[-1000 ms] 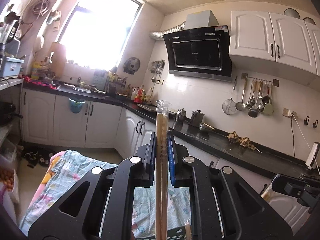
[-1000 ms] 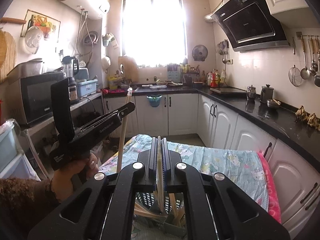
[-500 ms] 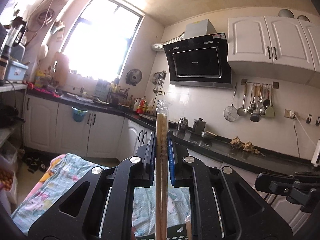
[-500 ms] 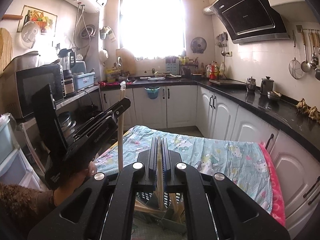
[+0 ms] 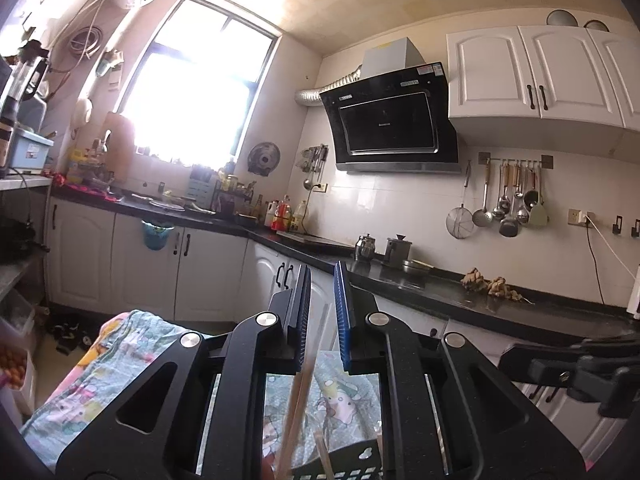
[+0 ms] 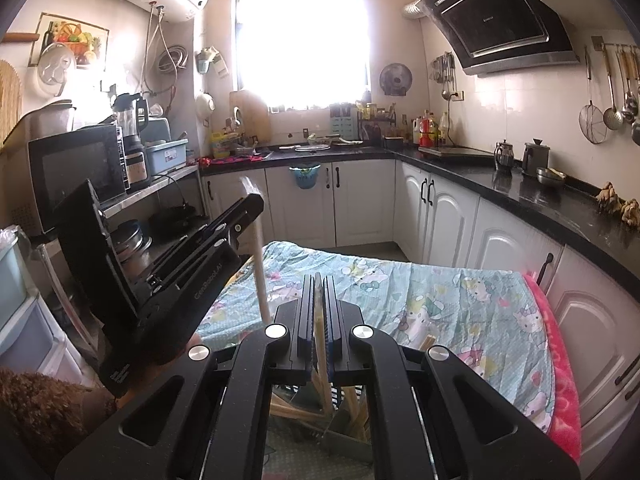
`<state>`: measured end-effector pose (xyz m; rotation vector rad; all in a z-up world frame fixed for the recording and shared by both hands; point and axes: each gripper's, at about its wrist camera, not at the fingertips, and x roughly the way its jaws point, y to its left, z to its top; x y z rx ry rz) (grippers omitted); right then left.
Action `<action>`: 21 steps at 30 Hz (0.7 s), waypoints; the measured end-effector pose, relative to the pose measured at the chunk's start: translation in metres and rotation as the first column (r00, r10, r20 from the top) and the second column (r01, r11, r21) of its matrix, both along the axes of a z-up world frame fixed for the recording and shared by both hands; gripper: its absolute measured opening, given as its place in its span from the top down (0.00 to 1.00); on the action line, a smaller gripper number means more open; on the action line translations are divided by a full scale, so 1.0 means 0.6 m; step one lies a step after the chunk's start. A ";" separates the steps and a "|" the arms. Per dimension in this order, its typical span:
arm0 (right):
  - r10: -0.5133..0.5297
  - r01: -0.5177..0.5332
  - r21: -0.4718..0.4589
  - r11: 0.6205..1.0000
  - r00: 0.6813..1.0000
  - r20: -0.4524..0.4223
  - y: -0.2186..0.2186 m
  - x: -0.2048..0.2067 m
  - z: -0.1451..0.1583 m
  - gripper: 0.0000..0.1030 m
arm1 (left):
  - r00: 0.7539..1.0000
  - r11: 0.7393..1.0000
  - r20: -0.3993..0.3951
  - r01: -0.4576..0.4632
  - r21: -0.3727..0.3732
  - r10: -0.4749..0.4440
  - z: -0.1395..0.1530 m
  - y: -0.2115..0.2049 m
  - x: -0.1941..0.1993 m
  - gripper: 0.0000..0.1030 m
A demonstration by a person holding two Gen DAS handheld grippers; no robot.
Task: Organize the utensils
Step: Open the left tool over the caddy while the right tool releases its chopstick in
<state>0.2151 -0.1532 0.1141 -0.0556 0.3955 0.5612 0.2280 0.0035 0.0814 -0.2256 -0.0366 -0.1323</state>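
My left gripper [image 5: 323,276] is open, its pads apart. A wrapped pair of wooden chopsticks [image 5: 294,412] slants down below the pads, blurred, toward a black slotted basket [image 5: 340,470]. In the right wrist view the left gripper [image 6: 252,204] sits at left with that wrapped pair [image 6: 258,256] beside its tip, pointing down. My right gripper [image 6: 319,280] is shut on another wrapped chopstick pair [image 6: 320,344], held upright over the basket [image 6: 320,412], which holds several wooden chopsticks.
A table with a pale blue cartoon cloth [image 6: 440,304] lies under both grippers. White cabinets and a black counter [image 6: 520,196] run along the right and back. A shelf with a microwave [image 6: 76,168] stands at left.
My left gripper opened and let go of its wrapped chopsticks, which dropped down from between the pads and tilted. The right gripper kept its hold and stayed nearly still.
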 end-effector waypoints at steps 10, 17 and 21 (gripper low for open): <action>-0.001 0.000 -0.021 1.000 0.999 -0.049 0.004 0.008 -0.020 0.95 | 0.998 0.999 -0.053 0.036 -0.027 -0.037 0.004 0.016 -0.013 0.53; -0.013 0.012 -0.016 1.000 0.995 -0.095 -0.002 0.003 -0.031 0.81 | 0.994 0.996 -0.098 0.047 -0.073 -0.054 0.019 0.039 -0.024 0.35; -0.024 0.023 -0.013 1.000 0.995 -0.092 -0.008 -0.006 -0.030 0.69 | 0.991 0.996 -0.125 0.040 -0.083 -0.050 0.027 0.049 -0.033 0.25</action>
